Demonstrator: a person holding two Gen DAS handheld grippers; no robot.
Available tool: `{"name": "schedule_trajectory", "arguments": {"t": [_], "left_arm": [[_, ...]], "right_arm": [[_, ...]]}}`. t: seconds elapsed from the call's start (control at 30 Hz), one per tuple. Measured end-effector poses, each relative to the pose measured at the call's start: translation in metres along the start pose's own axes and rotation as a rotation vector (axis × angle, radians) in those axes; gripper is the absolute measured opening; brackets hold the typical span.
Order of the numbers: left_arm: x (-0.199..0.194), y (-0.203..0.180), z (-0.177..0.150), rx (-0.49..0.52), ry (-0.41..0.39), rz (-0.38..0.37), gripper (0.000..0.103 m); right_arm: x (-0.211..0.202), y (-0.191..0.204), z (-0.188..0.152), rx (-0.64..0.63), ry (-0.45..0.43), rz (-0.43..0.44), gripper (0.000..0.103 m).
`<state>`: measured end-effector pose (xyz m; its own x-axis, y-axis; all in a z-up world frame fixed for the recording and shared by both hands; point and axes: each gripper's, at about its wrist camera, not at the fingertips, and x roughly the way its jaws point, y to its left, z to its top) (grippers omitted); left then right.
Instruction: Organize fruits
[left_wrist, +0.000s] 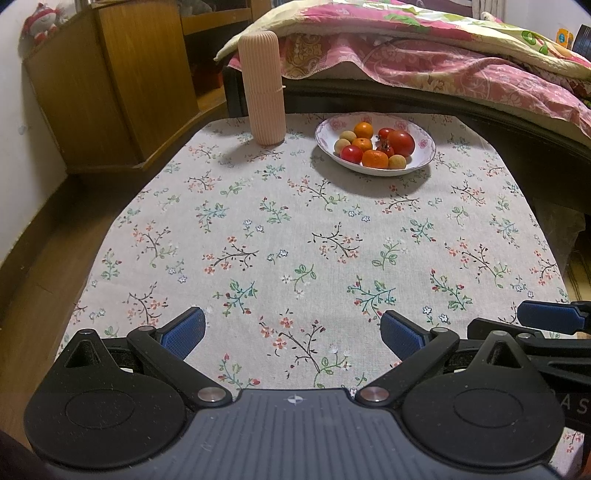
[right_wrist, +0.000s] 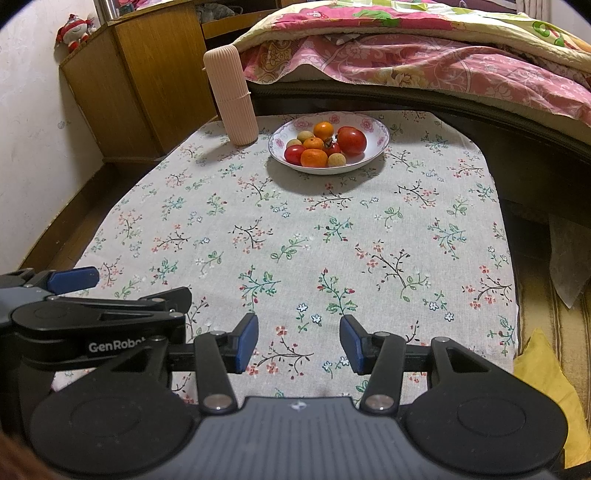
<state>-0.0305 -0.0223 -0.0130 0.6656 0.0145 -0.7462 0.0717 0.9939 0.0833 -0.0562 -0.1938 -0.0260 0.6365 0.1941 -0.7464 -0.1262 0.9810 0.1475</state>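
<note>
A white floral bowl (left_wrist: 423, 138) (right_wrist: 376, 129) stands at the far side of the table. It holds oranges (left_wrist: 375, 158) (right_wrist: 314, 158), red tomatoes (left_wrist: 400, 143) (right_wrist: 351, 140) and small pale yellow fruits (left_wrist: 398, 161) (right_wrist: 337, 159). My left gripper (left_wrist: 293, 332) is open and empty, low over the near edge of the floral tablecloth. My right gripper (right_wrist: 299, 341) is open and empty, beside the left one. Each gripper shows at the edge of the other's view: the right gripper's finger (left_wrist: 546, 317), the left gripper's finger (right_wrist: 74, 279).
A tall ribbed pink container (left_wrist: 263, 88) (right_wrist: 232, 98) stands upright left of the bowl. A bed with a pink quilt (left_wrist: 443, 55) (right_wrist: 424, 55) runs behind the table. A wooden cabinet (left_wrist: 110, 85) (right_wrist: 147, 81) stands at the left. A yellow cloth (right_wrist: 546, 387) lies right of the table.
</note>
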Motion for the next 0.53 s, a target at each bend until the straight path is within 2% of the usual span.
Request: {"name": "schedule_trajectory", "arguments": {"t": [0.53], "left_arm": [[-0.0017,0.0005,0.0002,-0.005,-0.010,0.000,0.103]], "right_arm": [[-0.0011,-0.0009,0.0008,-0.001,-0.005,-0.001,0.064]]}}
